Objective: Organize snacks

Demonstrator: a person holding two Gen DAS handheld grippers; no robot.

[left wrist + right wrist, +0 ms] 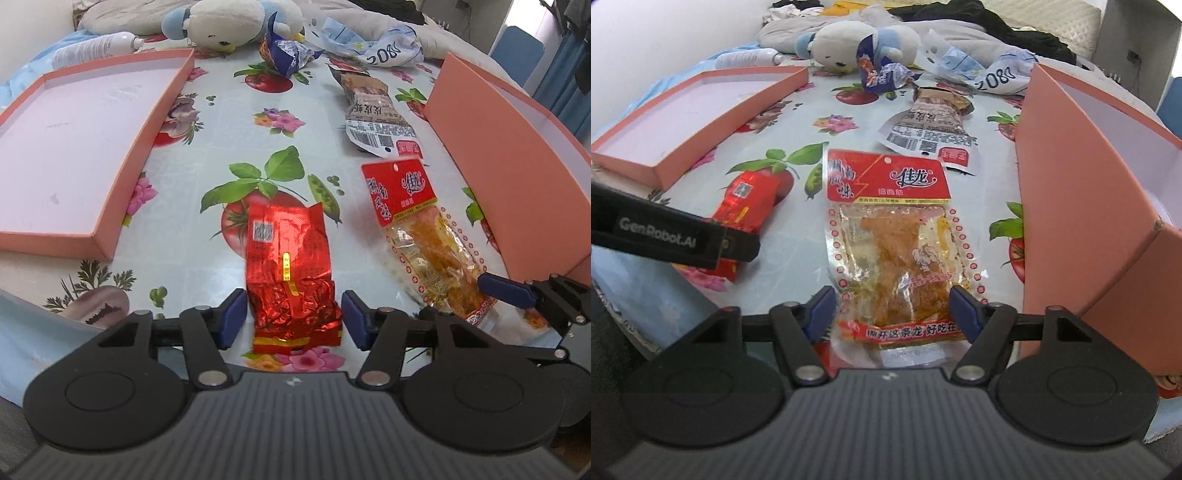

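My left gripper point(294, 319) has its jaws spread apart, one on each side of the crinkled near end of the red foil packet point(291, 273), with a sliver of tablecloth showing on both sides, so nothing is clamped. The packet lies flat on the flowered tablecloth point(229, 122), its long side running away from me.

My right gripper point(891, 314) is the same story: jaws apart, straddling the near end of the clear snack bag point(894, 251) with the red header card. The left pad looks right at the bag's edge; I cannot tell whether it touches. The bag lies flat, header end pointing away.

In the right wrist view, the left gripper's black body point(676, 236) crosses in from the left over the red foil packet point(746, 206). In the left wrist view, a blue pad of the right gripper point(506, 290) sits at the near end of the clear snack bag point(424, 236).

Further out lies a grey printed packet point(373, 114), and beyond it a blue crumpled wrapper point(284, 48). A shallow pink lid point(74, 140) sits to the left, a taller pink box point(509, 166) close on the right. At the far edge are a plush toy point(236, 22) and a white bottle point(96, 46).
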